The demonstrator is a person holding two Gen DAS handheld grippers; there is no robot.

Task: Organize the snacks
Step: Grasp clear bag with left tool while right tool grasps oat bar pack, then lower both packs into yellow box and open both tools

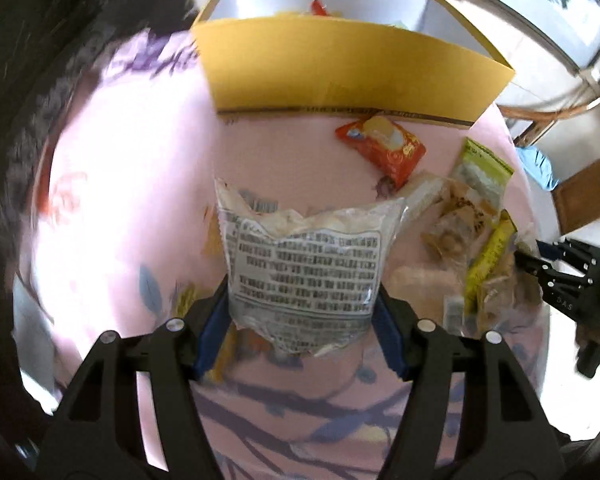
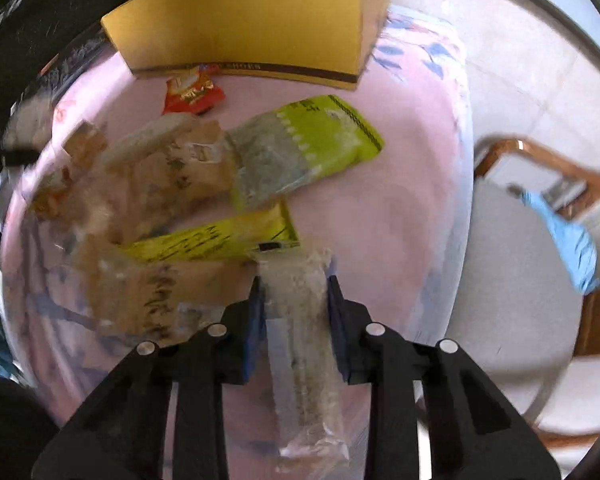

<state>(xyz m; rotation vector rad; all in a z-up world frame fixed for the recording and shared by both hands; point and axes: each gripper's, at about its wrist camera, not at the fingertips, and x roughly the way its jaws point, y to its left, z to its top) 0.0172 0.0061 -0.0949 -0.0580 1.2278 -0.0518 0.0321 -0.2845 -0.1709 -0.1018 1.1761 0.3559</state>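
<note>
My left gripper (image 1: 302,300) is shut on a clear snack bag (image 1: 304,264) with a printed label, held above the pink cloth. The open yellow box (image 1: 340,68) stands just beyond it with a few snacks inside. In the right wrist view my right gripper (image 2: 294,284) is shut on a clear-wrapped pale bar (image 2: 300,320). It hovers at the near edge of a pile of a green packet (image 2: 312,148), a yellow stick packet (image 2: 220,240) and brown packets (image 2: 172,168). A red packet (image 2: 192,94) lies by the yellow box (image 2: 252,20). The right gripper (image 1: 532,254) shows at the left view's right edge.
A pink floral cloth (image 1: 140,160) covers the table, whose edge (image 2: 464,200) drops off on the right. Beyond it is a wooden chair (image 2: 540,152) with a blue cloth (image 2: 568,240). A dark patterned garment (image 1: 20,120) borders the table's left side.
</note>
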